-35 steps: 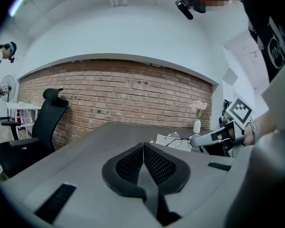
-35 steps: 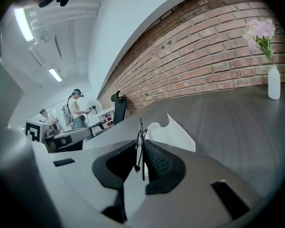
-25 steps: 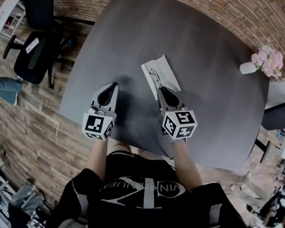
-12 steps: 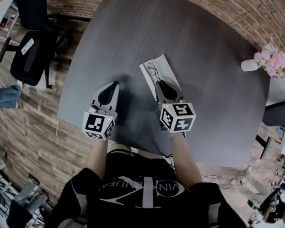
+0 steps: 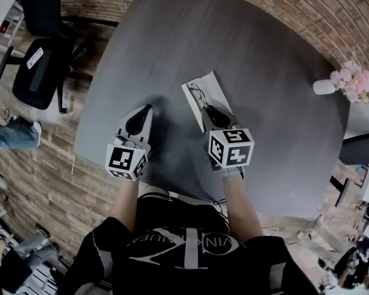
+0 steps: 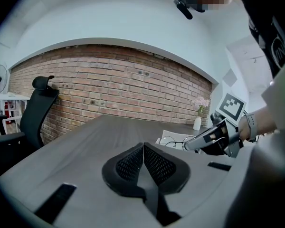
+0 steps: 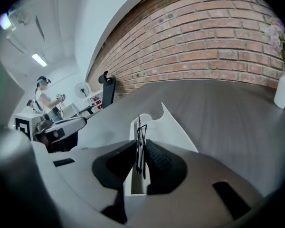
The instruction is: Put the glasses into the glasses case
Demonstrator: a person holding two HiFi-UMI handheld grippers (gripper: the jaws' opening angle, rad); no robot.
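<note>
1 thin black-wire glasses (image 7: pixel 139 127) pinched in right tool (image 7: pixel 141 151), jaws just loosening, above case (image 7: pixel 167 132); left tool (image 6: pixel 144 148) closed.

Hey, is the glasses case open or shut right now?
Open. The white glasses case lies unfolded on the table, its flap spread flat and its inside showing.

The tabletop (image 5: pixel 264 115) is dark grey with a fine wood grain and a matt finish. The glasses case (image 5: pixel 216 94) is white, smooth and matt; whether it is plastic or stiff card cannot be told. The glasses (image 7: pixel 140 144) have a thin dark wire frame that looks like metal. The left gripper (image 6: pixel 144 147) has matt black jaws with finely dimpled pads (image 6: pixel 162 165) on a smooth pale grey plastic body. The wall (image 5: pixel 332 17) is rough red brick. The vase (image 5: pixel 324 87) is smooth and white.
</note>
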